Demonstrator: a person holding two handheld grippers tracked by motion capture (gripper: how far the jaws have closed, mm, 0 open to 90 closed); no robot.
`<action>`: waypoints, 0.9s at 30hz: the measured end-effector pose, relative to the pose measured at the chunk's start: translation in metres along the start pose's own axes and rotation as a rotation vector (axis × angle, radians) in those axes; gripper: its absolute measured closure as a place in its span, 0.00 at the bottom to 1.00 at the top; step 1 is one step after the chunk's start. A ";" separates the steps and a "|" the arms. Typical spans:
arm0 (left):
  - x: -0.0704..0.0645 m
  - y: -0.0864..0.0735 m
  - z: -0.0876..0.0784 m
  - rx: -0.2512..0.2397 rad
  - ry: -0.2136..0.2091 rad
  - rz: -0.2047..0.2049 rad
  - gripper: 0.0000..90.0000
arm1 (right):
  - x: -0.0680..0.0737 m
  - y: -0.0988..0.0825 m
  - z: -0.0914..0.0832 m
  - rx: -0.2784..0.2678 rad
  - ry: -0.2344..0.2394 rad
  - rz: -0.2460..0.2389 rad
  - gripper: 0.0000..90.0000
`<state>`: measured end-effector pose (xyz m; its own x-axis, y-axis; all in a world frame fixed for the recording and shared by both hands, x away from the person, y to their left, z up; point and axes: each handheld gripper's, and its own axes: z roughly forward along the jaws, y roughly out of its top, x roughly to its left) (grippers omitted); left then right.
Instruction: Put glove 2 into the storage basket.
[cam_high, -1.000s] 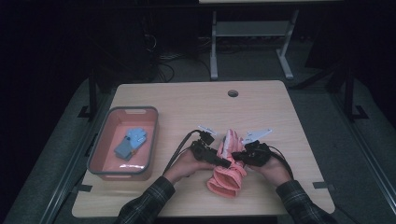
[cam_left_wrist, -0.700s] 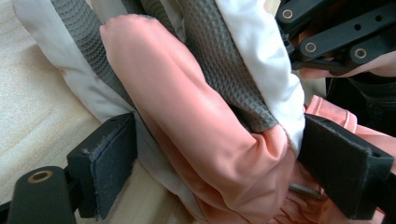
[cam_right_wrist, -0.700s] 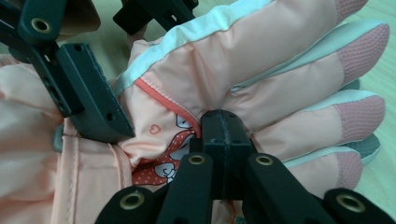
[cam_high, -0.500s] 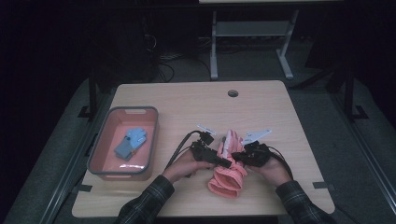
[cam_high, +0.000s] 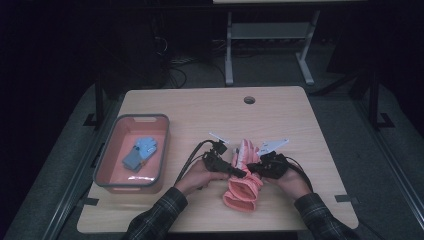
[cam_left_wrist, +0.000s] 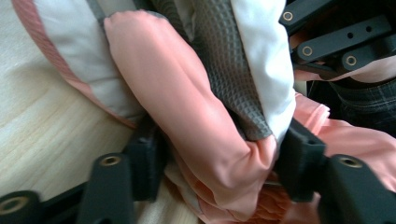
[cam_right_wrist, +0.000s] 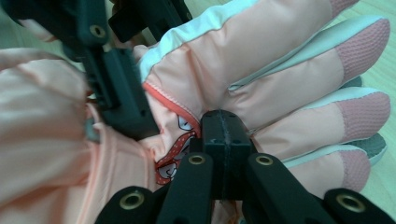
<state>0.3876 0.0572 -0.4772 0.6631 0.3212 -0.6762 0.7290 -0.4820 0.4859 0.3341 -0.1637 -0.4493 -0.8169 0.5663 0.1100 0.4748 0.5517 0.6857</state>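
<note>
So the left gripper (cam_left_wrist: 219, 172) has its jaws set either side of a bunched fold of the pink glove (cam_left_wrist: 187, 116). The jaws have just been closing, and in the left gripper view the peach fabric is seen squeezed between both black pads, with a grey waffle-textured patch and a white panel of the glove bulging above them. So the glove is grasped there.

The right gripper (cam_right_wrist: 224, 140) is shown with its jaws clenched fully together, pad against pad. They are pressed up against the back of the glove, right beside a small red dotted print; whether any fabric is actually pinched between them can't be told. The glove's fingers (cam_right_wrist: 359, 46) are spread out beyond, with darker pink tips. The left gripper's black jaws are seen across from it, at the upper left of the right gripper view.

From the high view, the pink glove (cam_high: 243, 182) is found lying on the tabletop (cam_high: 210, 107) near the front edge, fingers pointed away from the person, cuff toward them. It's flanked by the left gripper (cam_high: 239, 172) and the right gripper (cam_high: 252, 169), each held in a hand with a plaid sleeve (cam_high: 155, 220) behind it.

Well apart, at the left side of the tabletop, a grey-rimmed pink bin (cam_high: 102, 170) is set, and a blue glove (cam_high: 140, 152) is seen lying inside it.
</note>
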 end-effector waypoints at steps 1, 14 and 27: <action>0.001 0.000 -0.001 0.000 -0.003 -0.002 0.53 | -0.001 0.000 0.000 -0.003 0.000 -0.004 1.00; -0.008 0.004 -0.011 -0.017 0.012 0.023 0.71 | -0.012 -0.019 -0.048 -0.098 -0.064 0.070 0.76; -0.020 0.009 -0.040 -0.096 0.057 0.075 0.70 | -0.025 -0.050 -0.031 -0.053 -0.160 0.133 0.37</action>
<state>0.3874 0.0794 -0.4366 0.7227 0.3341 -0.6051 0.6884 -0.4269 0.5864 0.3210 -0.2245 -0.4641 -0.6835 0.7245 0.0890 0.5538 0.4353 0.7098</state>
